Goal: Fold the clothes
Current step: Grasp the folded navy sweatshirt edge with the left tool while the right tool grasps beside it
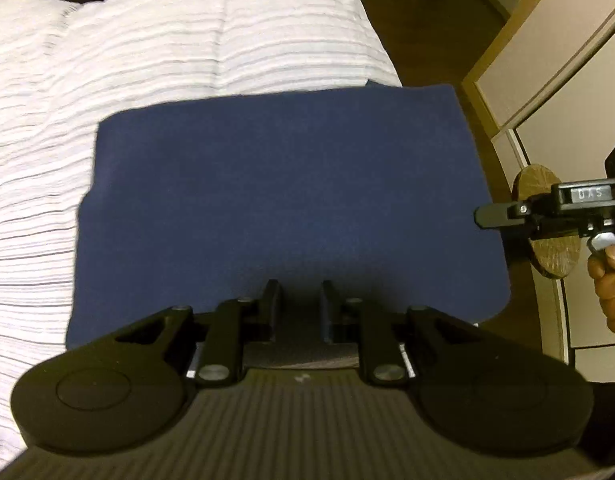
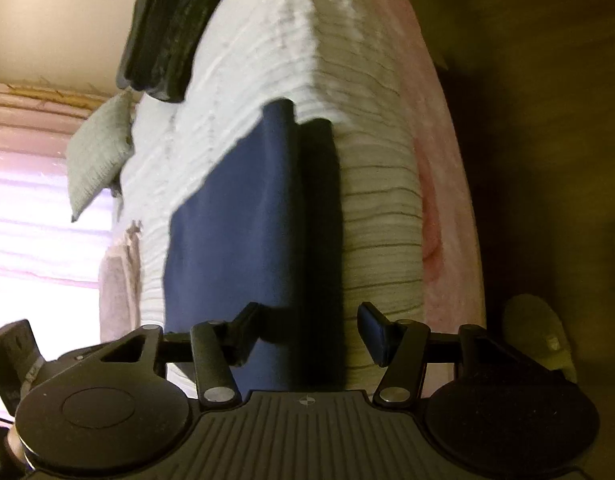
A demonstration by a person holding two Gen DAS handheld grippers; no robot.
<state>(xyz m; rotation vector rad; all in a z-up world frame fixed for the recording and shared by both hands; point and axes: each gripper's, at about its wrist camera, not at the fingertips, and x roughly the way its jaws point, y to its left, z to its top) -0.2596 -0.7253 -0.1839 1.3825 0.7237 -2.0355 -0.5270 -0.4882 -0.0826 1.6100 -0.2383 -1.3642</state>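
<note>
Navy cloth (image 1: pixel 283 200) lay folded flat on striped bedspread (image 1: pixel 147 60). Left gripper (image 1: pixel 297 306) jaws narrowly parted above cloth; right gripper (image 2: pixel 307 332) jaws wide, empty.

A bed covered with a white ribbed bedspread (image 1: pixel 179 60) filled most of the left wrist view. Brown wooden floor (image 1: pixel 423 36) showed at the upper right, beside pale cabinet panels with wooden trim (image 1: pixel 547 72). In the right wrist view a grey pillow (image 2: pixel 99 156) sat at the left, against a bright, washed-out window (image 2: pixel 39 240), possibly behind blinds. A pink sheet (image 2: pixel 447 200) hung down the bed's side. The floor at right lay dark.
</note>
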